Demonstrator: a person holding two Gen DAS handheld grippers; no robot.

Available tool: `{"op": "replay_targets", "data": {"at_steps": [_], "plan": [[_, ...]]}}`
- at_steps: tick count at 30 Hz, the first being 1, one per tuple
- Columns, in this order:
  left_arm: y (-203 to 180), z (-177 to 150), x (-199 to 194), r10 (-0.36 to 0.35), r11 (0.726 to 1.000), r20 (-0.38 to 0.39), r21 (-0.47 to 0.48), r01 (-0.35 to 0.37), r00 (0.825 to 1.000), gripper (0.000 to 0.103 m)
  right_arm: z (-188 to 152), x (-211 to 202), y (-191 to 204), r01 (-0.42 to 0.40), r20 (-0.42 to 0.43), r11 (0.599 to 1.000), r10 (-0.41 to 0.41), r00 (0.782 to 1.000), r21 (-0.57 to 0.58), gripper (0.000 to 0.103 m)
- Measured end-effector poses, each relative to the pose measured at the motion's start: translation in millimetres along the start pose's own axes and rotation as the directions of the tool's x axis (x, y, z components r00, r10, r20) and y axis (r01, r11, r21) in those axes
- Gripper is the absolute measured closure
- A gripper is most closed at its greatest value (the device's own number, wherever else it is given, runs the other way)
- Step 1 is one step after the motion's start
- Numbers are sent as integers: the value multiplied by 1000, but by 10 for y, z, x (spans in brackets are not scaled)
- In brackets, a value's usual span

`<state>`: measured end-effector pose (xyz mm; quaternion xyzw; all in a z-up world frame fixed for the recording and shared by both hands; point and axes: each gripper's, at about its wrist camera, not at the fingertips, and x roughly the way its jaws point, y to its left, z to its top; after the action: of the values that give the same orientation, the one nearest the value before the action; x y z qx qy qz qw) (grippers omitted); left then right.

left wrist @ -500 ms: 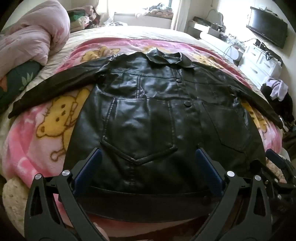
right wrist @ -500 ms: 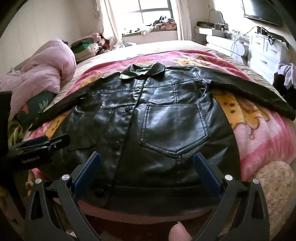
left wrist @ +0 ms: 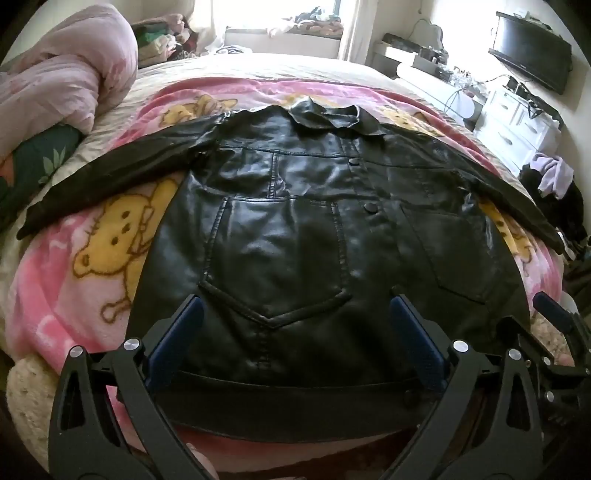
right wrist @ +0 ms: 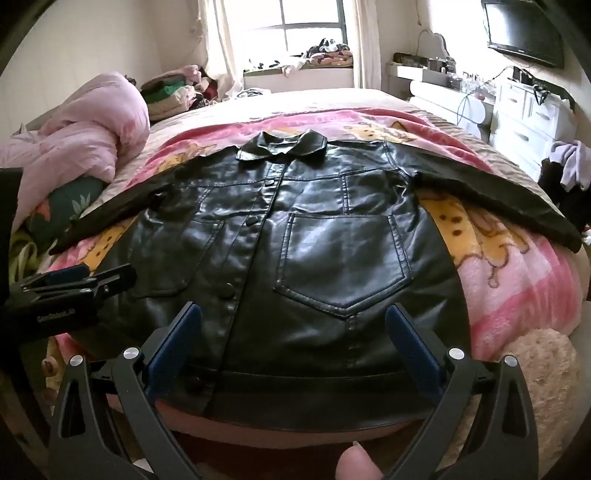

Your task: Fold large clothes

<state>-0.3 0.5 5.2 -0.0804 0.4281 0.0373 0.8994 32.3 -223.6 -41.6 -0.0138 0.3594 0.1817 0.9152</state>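
A black leather jacket (left wrist: 295, 229) (right wrist: 295, 251) lies flat and buttoned on a pink cartoon blanket (left wrist: 74, 280) (right wrist: 517, 280), collar far, both sleeves spread outward. My left gripper (left wrist: 295, 310) hovers open above the hem over the left pocket, nothing between its blue pads. My right gripper (right wrist: 293, 317) hovers open above the hem near the other pocket, also holding nothing. The left gripper (right wrist: 74, 280) shows at the left edge of the right wrist view. The right gripper's fingers (left wrist: 554, 314) show at the right edge of the left wrist view.
A bunched pink duvet (left wrist: 62, 85) and a green leaf-print pillow (left wrist: 37, 170) lie at the left of the bed. Folded clothes (right wrist: 173, 88) sit by the window. White drawers (right wrist: 528, 114) and a wall television (right wrist: 524, 29) stand at the right. A fluffy cream cushion (right wrist: 528, 387) lies by the bed's near corner.
Both views have shifted only slightly. The jacket lies as it did and both grippers stay open.
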Motion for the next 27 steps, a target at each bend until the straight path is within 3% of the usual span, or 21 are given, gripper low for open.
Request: {"op": "replay_targets", "data": {"at_steps": [27], "plan": [[-19,-23,7,9,1000,6,10,-9,1000,9,6,-23,18,8,8,1000,-8,1000,-8,4]]}}
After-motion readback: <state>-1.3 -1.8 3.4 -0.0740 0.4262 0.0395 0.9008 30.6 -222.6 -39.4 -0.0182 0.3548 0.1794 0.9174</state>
